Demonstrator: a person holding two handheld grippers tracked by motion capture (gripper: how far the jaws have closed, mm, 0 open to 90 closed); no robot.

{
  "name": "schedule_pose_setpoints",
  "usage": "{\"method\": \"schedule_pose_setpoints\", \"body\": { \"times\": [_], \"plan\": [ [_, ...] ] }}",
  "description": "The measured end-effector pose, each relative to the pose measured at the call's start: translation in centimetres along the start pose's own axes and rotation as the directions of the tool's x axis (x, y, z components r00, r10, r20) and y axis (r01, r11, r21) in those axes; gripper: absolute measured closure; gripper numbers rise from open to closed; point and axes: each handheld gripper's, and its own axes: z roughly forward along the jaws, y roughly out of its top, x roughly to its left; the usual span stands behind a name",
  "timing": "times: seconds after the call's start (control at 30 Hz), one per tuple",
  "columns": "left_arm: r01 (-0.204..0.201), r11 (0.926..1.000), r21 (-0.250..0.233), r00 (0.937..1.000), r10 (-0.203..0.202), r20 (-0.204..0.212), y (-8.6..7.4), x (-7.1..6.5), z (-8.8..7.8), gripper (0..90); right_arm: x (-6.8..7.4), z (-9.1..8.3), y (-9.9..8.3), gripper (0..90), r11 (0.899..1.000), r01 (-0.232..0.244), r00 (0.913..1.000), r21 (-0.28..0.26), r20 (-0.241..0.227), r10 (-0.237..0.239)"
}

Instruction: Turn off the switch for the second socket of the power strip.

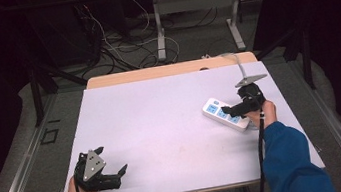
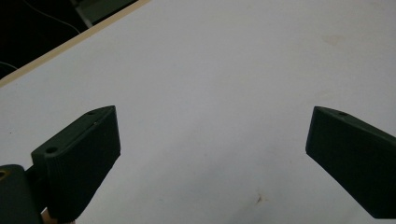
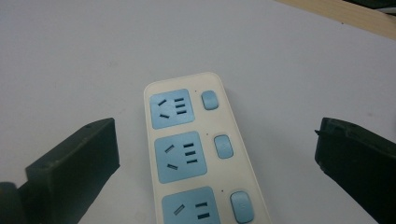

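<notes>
A white power strip with blue sockets and blue switches lies flat on the right side of the pale table. My right gripper hovers over it, open. In the right gripper view the power strip runs lengthwise between the wide-apart jaws of the right gripper, and neither jaw touches it. My left gripper stands open near the front left corner of the table, over bare surface. Seen from the left gripper view, the left gripper has nothing between its jaws.
The table's wooden far edge shows behind the white sheet. Beyond it, loose cables lie on the floor near another desk's metal legs. A faint stain marks the table's middle front.
</notes>
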Motion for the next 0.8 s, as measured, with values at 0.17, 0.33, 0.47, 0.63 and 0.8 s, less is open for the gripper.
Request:
{"method": "schedule_pose_setpoints", "body": {
  "times": [0.17,0.33,0.47,0.63,0.8],
  "plan": [
    [0.000,1.0000,-0.001,1.0000,0.000,-0.001,0.00,0.00,-0.01,3.1,-0.35,0.18,0.03,0.0,1.000,-0.023,0.9997,0.000,-0.001,0.023],
    [0.000,1.0000,-0.002,1.0000,0.000,-0.002,0.00,0.00,-0.01,3.1,-0.59,0.47,0.02,0.0,1.000,-0.029,0.9996,0.000,0.007,0.029],
    [0.000,1.0000,-0.002,1.0000,-0.001,-0.002,0.00,0.00,-0.01,3.1,-0.66,0.56,0.04,4.8,1.000,-0.026,0.9996,-0.004,0.011,0.026],
    [0.001,1.0000,-0.003,1.0000,-0.001,-0.003,0.00,0.00,-0.02,3.1,-0.79,0.57,0.04,15.0,0.999,-0.031,0.9995,-0.013,0.008,0.031],
    [0.000,1.0000,-0.002,1.0000,0.000,-0.003,0.00,0.00,-0.02,3.1,-0.93,0.63,-0.05,36.8,0.999,-0.039,0.9990,-0.022,0.021,0.039]
  ]
}}
